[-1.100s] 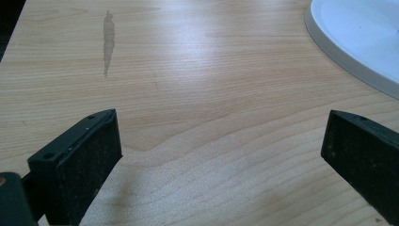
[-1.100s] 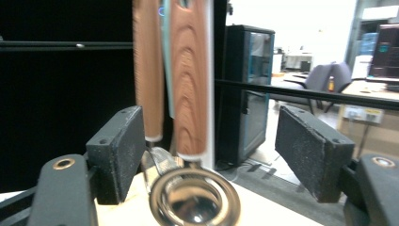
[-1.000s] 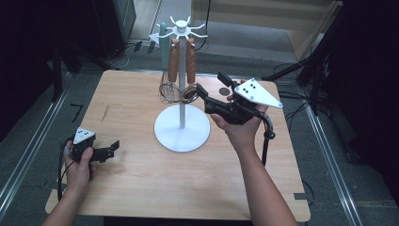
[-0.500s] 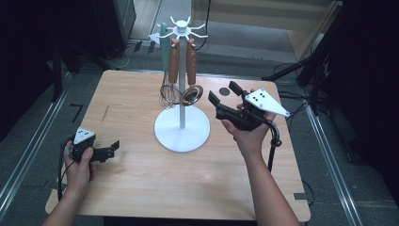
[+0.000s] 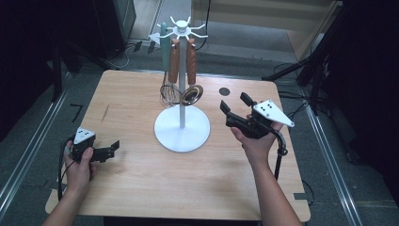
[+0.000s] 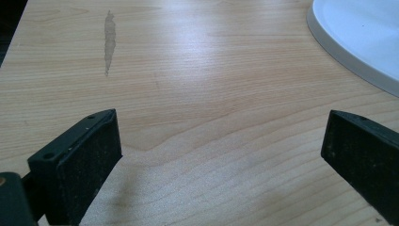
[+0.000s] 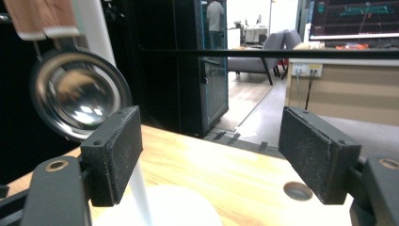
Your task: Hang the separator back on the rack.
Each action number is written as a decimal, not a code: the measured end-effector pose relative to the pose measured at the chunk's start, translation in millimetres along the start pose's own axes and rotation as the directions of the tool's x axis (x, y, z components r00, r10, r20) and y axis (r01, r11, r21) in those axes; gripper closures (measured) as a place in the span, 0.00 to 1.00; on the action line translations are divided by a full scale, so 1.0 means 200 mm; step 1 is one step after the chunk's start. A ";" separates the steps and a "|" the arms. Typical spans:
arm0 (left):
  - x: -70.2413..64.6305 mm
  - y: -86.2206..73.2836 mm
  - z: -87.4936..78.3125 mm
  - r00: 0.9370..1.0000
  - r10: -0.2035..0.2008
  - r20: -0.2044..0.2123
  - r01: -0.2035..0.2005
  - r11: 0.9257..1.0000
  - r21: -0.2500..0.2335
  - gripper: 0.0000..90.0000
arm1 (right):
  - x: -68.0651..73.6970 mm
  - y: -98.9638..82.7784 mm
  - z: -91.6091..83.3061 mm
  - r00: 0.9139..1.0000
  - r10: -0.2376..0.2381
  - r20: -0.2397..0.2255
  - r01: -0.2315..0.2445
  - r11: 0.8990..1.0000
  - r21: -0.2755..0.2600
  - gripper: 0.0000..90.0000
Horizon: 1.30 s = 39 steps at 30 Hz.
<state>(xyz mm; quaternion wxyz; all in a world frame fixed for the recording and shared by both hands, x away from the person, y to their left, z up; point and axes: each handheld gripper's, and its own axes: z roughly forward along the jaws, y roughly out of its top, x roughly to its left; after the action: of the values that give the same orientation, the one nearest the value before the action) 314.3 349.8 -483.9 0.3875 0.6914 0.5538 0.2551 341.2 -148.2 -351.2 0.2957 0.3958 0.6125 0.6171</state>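
Surface: wooden desk in a dim room, with a white utensil stand at its middle.
Ladle: the steel ladle hangs on the stand, just left of your right tool.
Handling: likely light and stiff, with a slick bowl; you'd best take the wooden handle.
Count: three hanging utensils, namely one ladle, one whisk and one teal-handled piece.
Right tool: jaws wide apart, empty.
Left tool: jaws wide apart, empty, low over the desk.
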 end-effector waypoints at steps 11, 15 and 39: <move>0.00 0.00 0.00 1.000 0.004 -0.001 -0.004 1.000 0.008 0.00 | -0.10 -0.16 -0.05 0.995 -0.005 0.098 -0.002 0.997 0.071 0.27; 0.00 0.00 0.00 1.000 0.004 -0.001 -0.004 1.000 0.008 0.00 | -0.13 -0.21 -0.06 0.994 0.003 0.112 -0.013 0.996 0.091 0.26; 0.00 0.00 0.00 1.000 0.006 -0.009 -0.006 1.000 0.004 0.00 | -0.33 -0.50 -0.17 0.975 -0.009 0.220 -0.045 0.971 0.236 0.27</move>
<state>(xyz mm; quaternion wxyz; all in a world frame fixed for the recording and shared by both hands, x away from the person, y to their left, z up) 314.0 349.6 -483.6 0.3829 0.6925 0.5541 0.2582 333.5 -214.3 -455.7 0.3059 0.4999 0.6425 0.4937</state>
